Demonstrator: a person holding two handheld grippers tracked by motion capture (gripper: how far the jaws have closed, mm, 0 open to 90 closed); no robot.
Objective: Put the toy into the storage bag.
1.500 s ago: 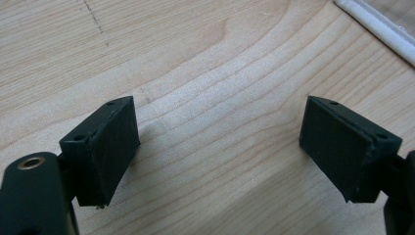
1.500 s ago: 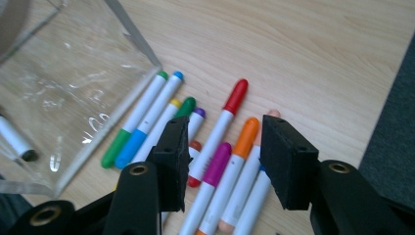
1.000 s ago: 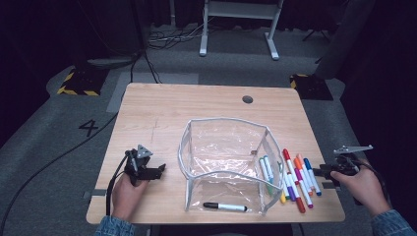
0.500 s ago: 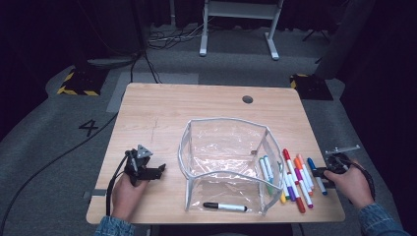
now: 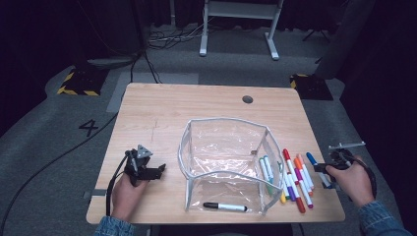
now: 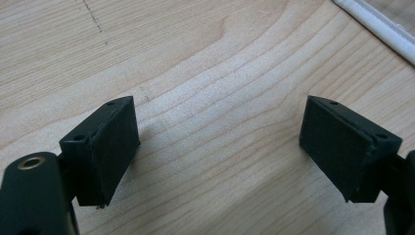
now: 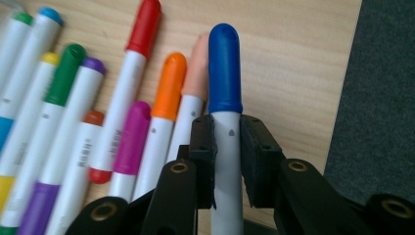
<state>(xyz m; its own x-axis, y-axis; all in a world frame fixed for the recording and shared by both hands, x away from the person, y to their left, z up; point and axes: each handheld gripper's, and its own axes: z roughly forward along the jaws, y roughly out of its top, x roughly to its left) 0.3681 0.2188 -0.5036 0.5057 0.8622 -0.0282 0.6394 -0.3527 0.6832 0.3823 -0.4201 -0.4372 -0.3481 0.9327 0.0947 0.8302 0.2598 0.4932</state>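
Several coloured markers lie in a row on the wooden table, right of a clear plastic pouch. The blue marker is the outermost, at the right end. My right gripper has just been closing and its pads now press both sides of the blue marker's white barrel, low over the table near the right edge. My left gripper rests on the table left of the pouch. It stands open over bare wood with nothing between its jaws.
A black marker lies at the pouch's near wall, and two markers lie inside by its right wall. A round hole sits in the table's far side. The table's right edge and grey floor lie just beyond the blue marker.
My right hand has shifted slightly left toward the marker row and its jaws have closed onto the blue marker. The left gripper has kept still.
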